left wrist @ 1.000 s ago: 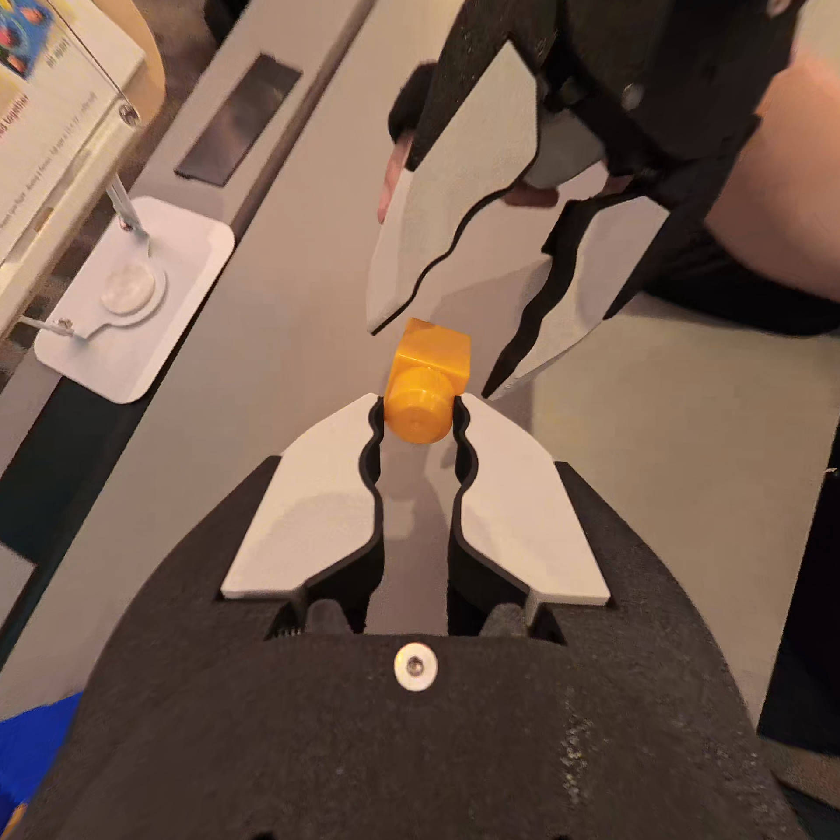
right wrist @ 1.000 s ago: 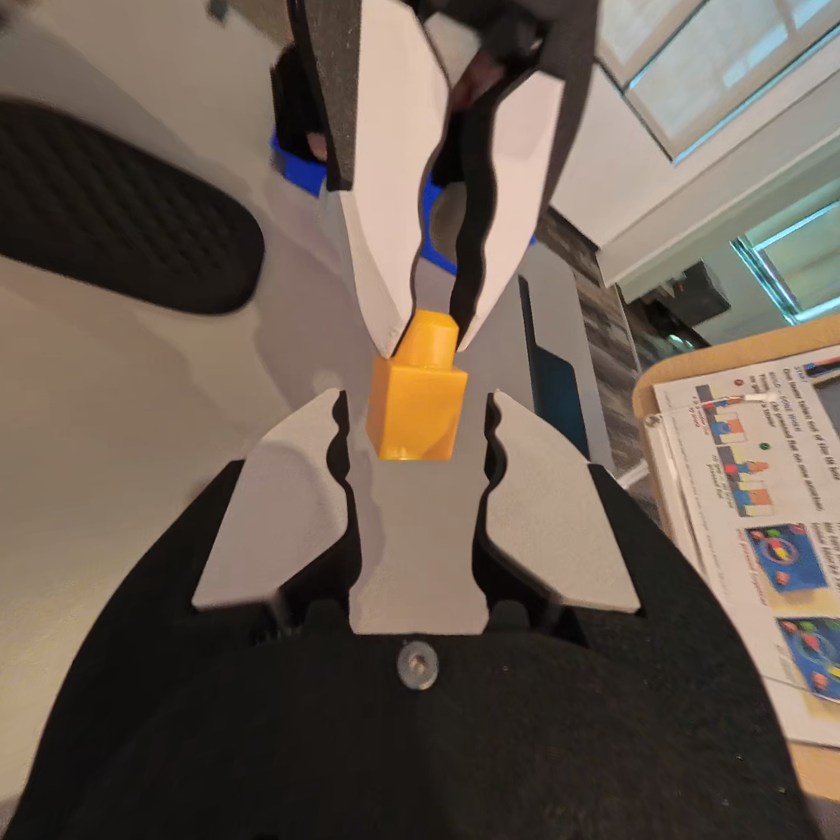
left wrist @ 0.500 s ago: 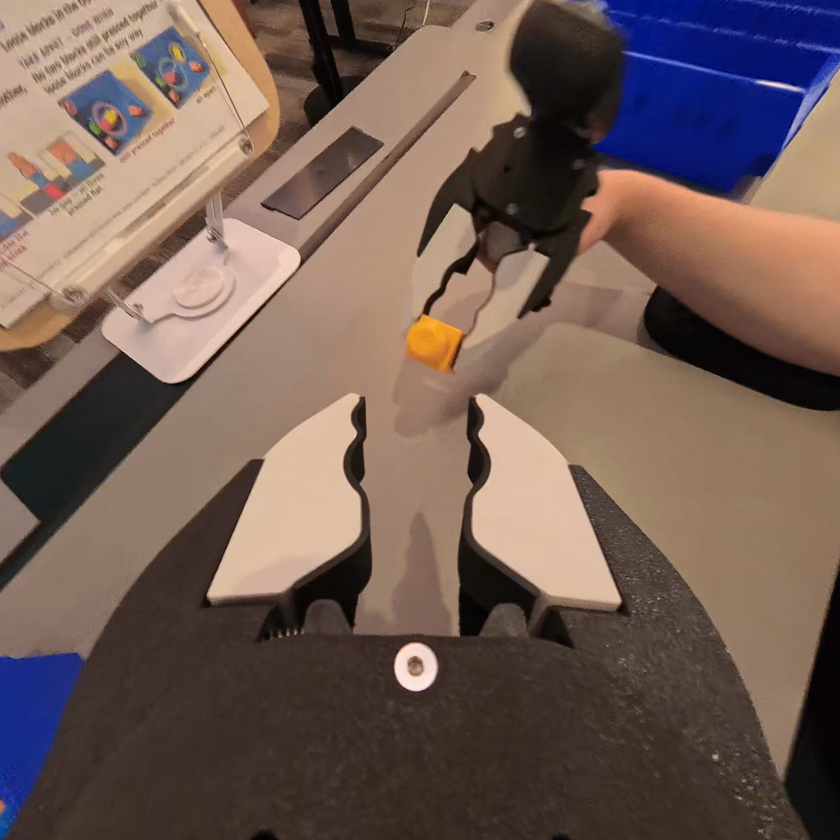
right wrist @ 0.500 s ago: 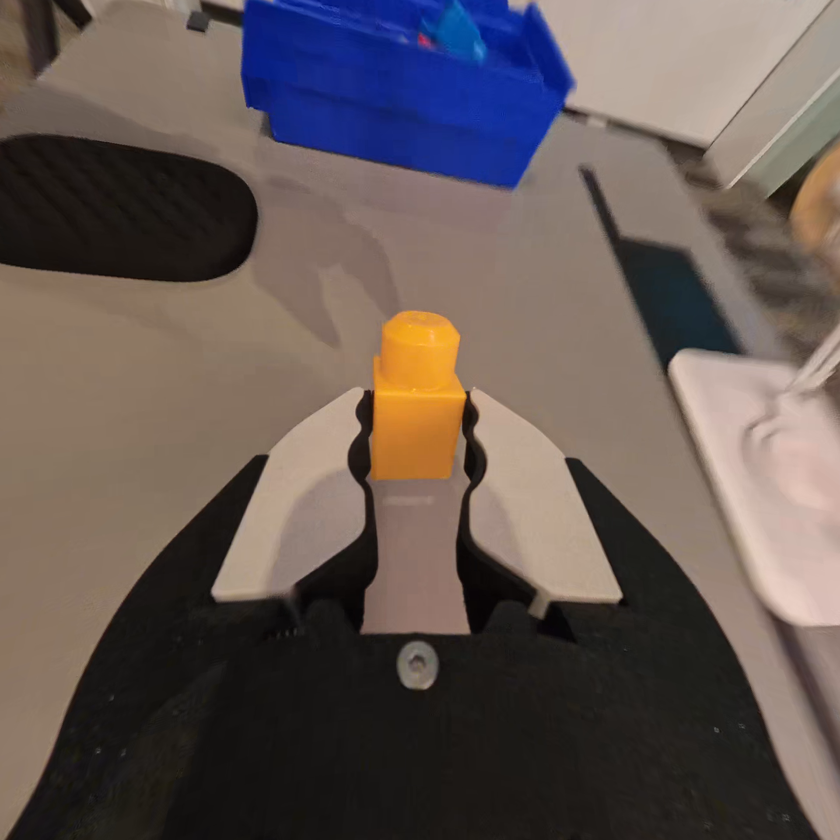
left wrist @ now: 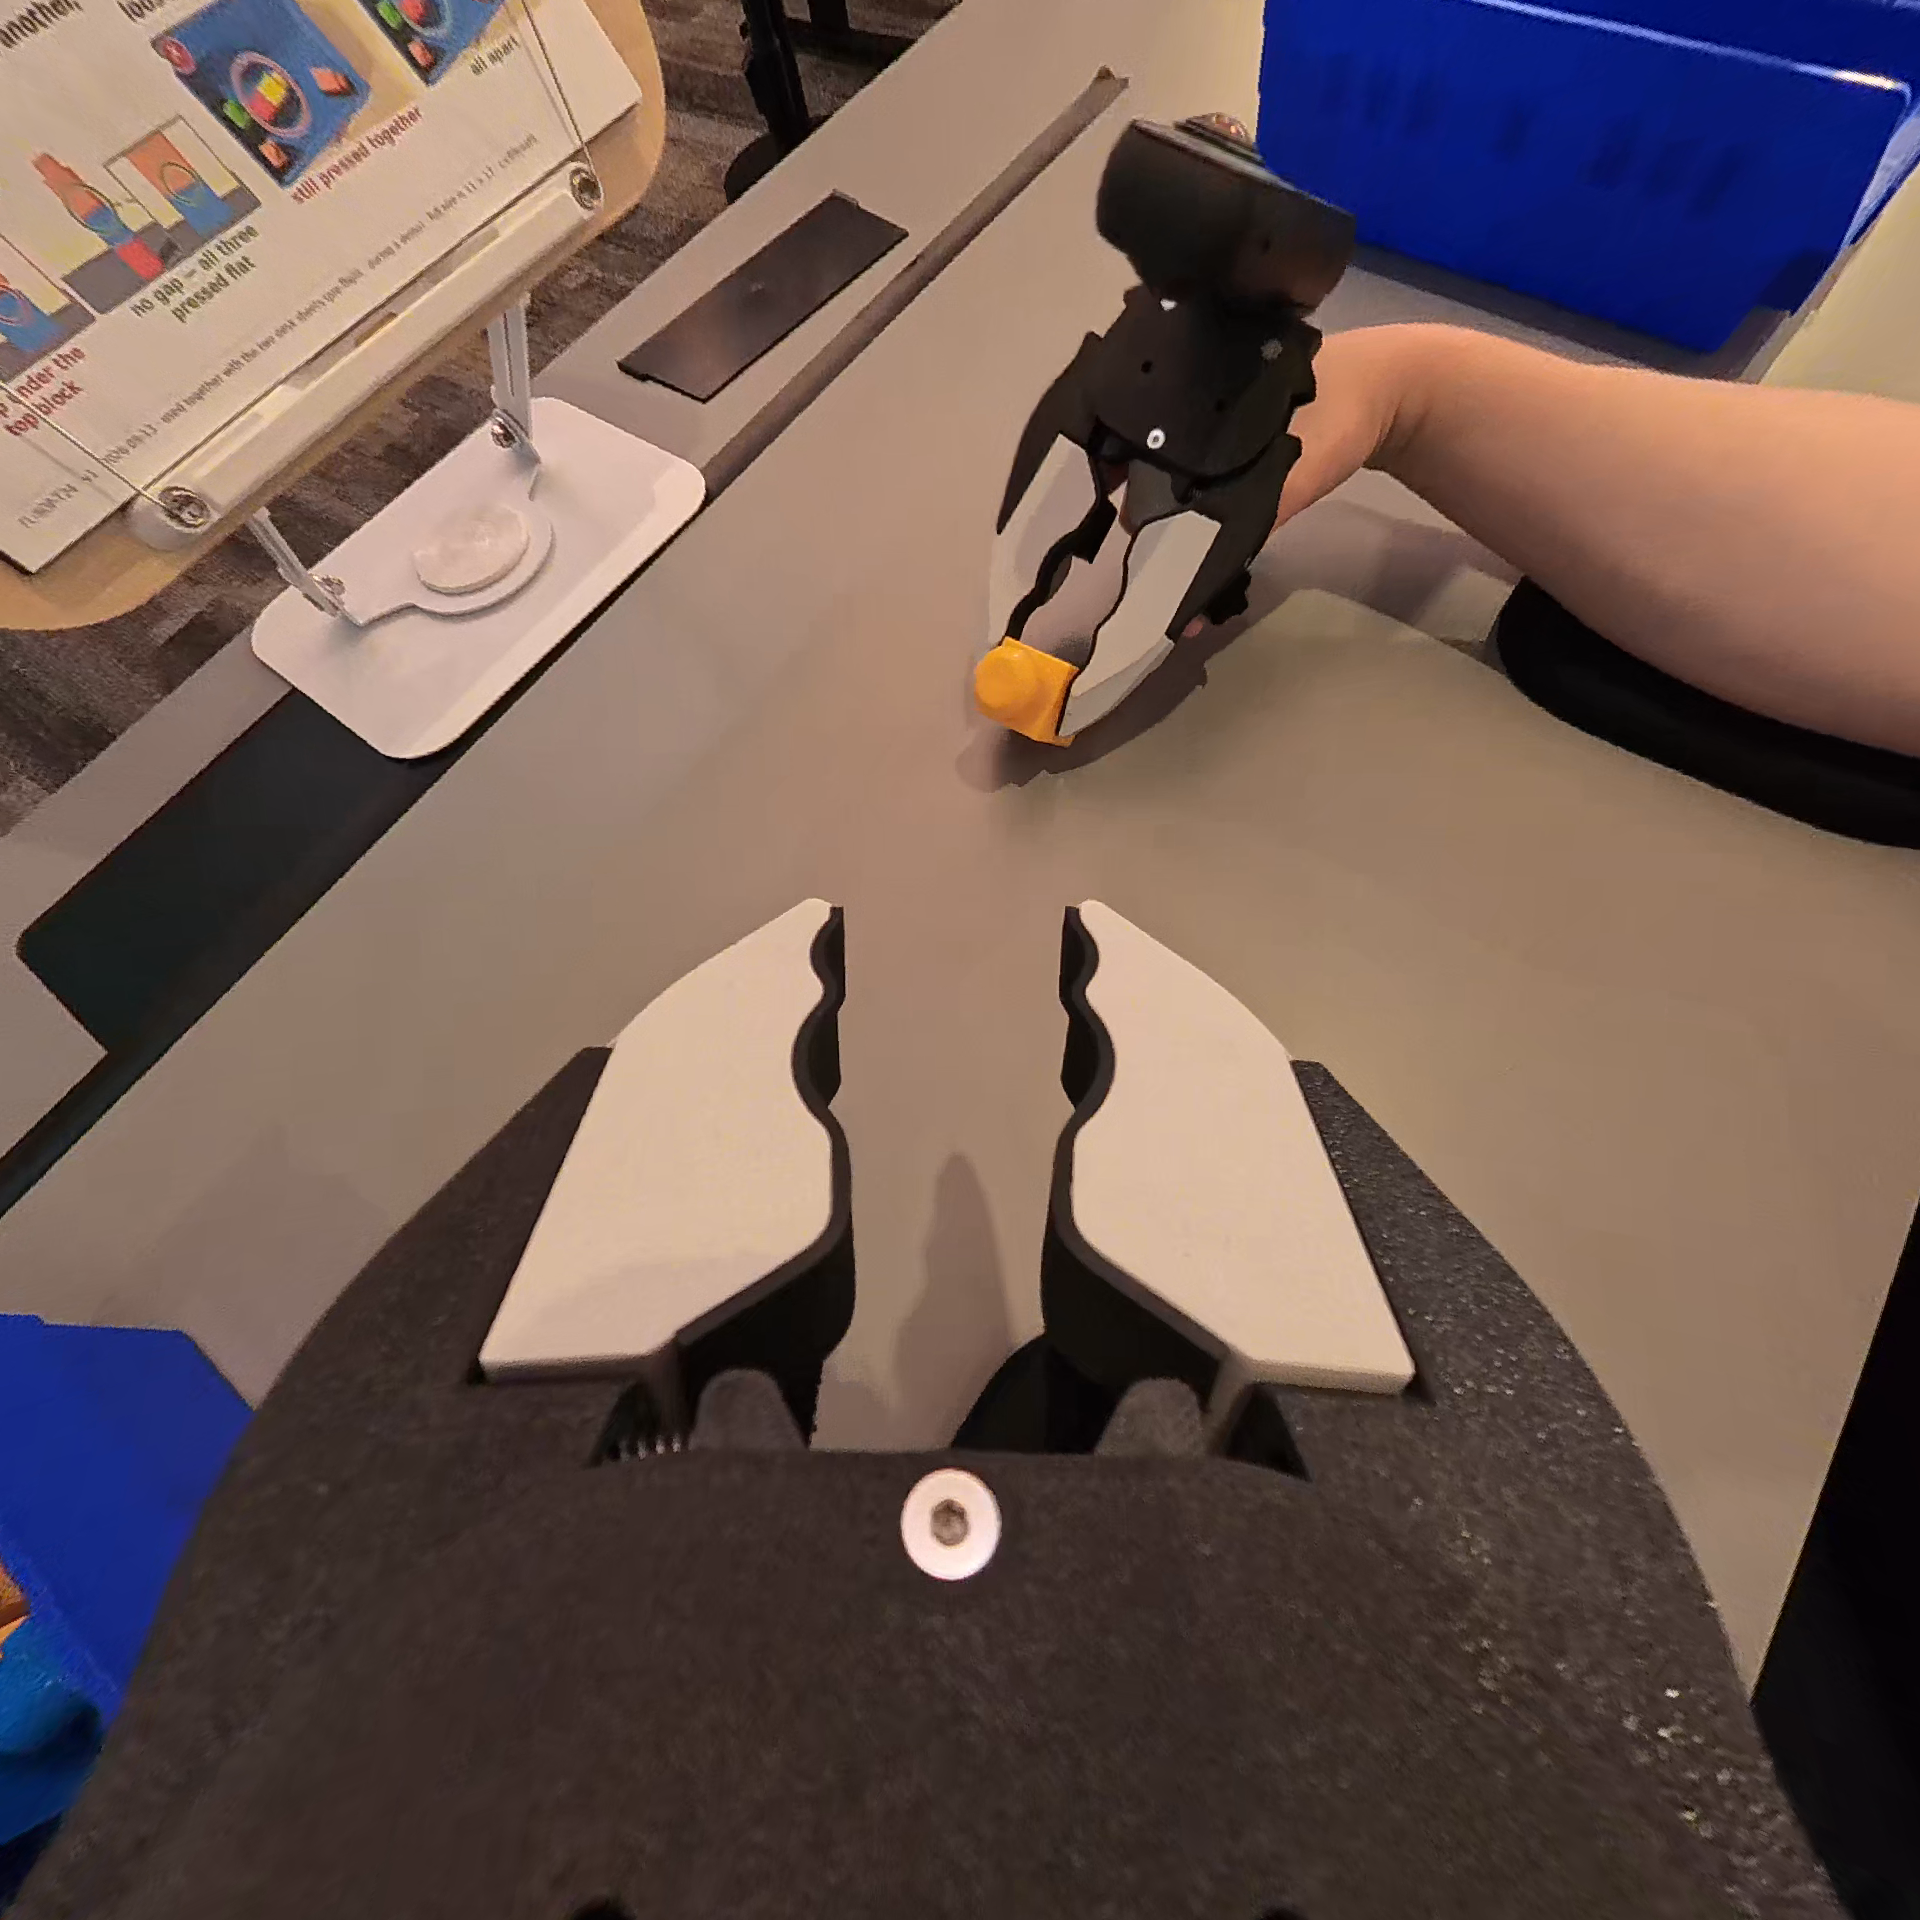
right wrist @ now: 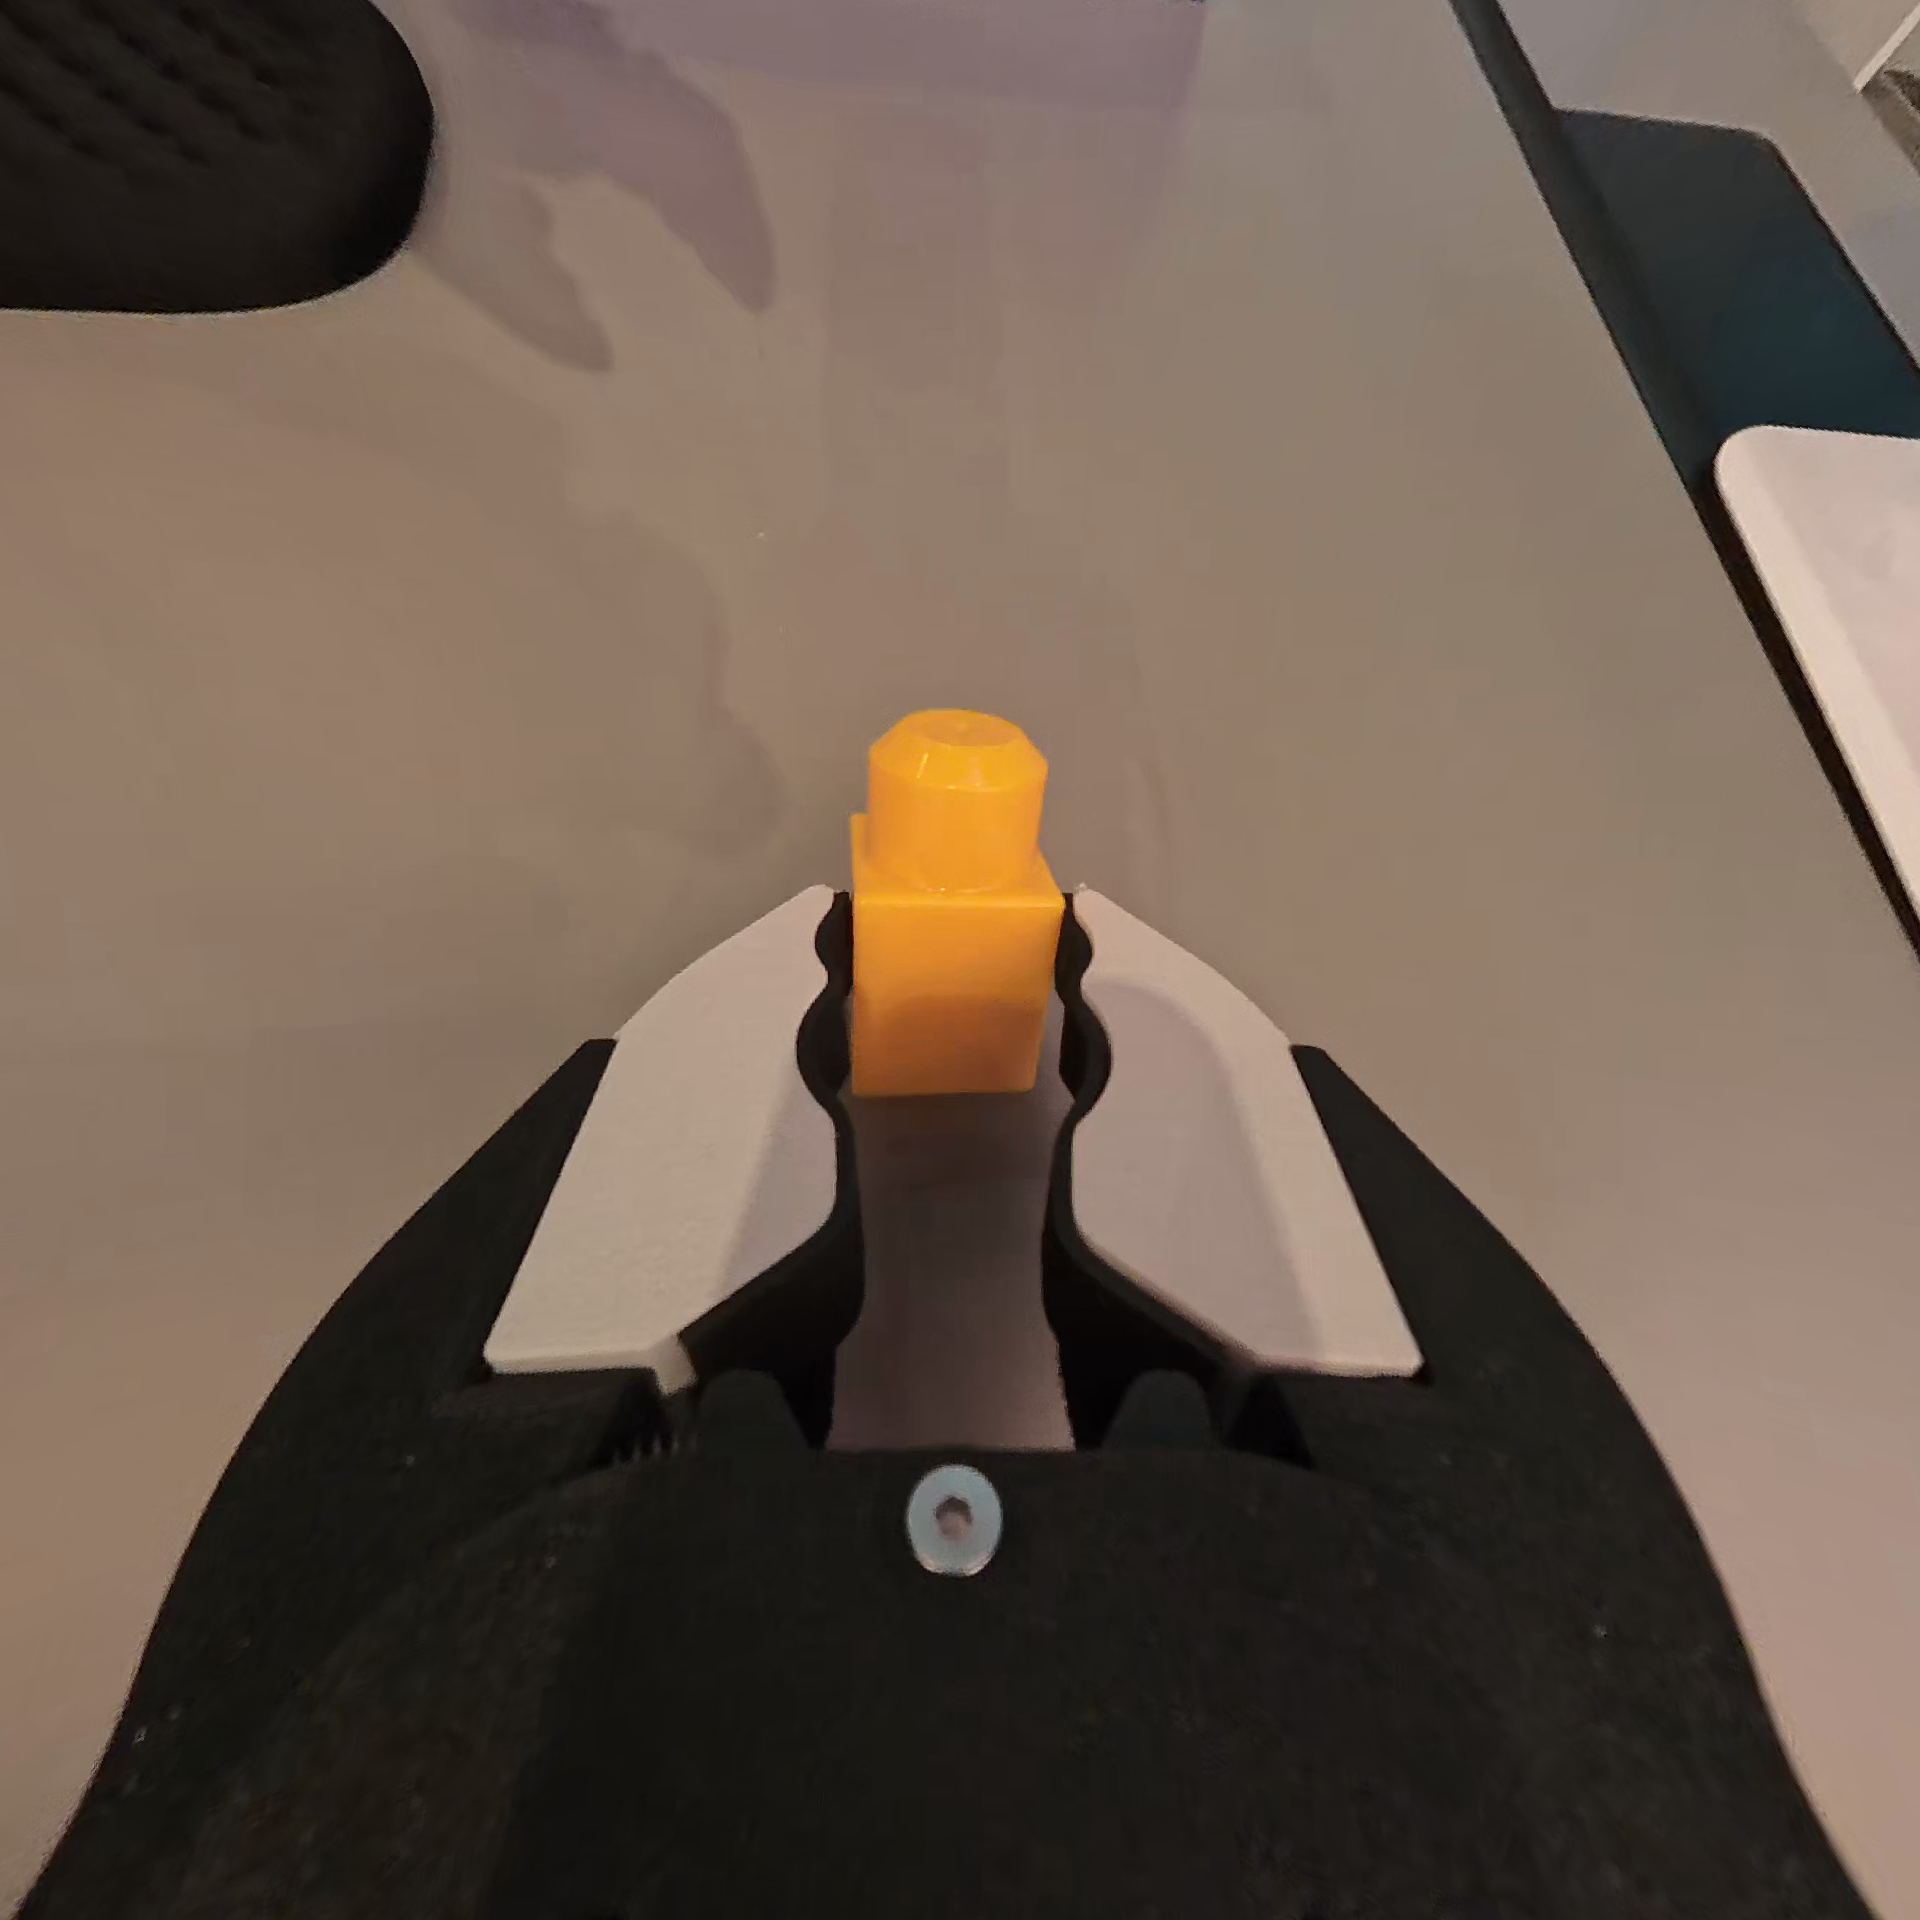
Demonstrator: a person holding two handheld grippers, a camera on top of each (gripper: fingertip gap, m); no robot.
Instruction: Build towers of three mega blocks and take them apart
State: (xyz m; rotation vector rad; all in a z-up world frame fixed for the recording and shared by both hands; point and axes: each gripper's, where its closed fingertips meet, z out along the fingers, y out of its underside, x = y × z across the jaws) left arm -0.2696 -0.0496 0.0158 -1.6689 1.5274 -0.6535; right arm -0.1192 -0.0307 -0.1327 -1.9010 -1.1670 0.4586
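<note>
An orange single-stud mega block [right wrist: 948,935] sits between my right gripper's [right wrist: 951,909] fingertips, which are shut on its sides, stud pointing away. In the left wrist view the right gripper [left wrist: 1049,686] holds the same orange block [left wrist: 1023,681] low, at or just above the grey table [left wrist: 1351,935]. My left gripper [left wrist: 951,920] is open and empty, pulled back over the table with a clear gap to the block.
An instruction sheet on a white stand [left wrist: 457,613] stands at the left. A blue bin [left wrist: 1579,135] is at the far right, another blue bin corner [left wrist: 83,1475] at the near left. A black pad [right wrist: 177,156] lies at the table's far left in the right wrist view. The tips of one gripper are about 20 centimetres away from the tips of the other.
My left gripper let go of the orange block and drew back, open. My right gripper shut on the block, carried it away and lowered it toward the table.
</note>
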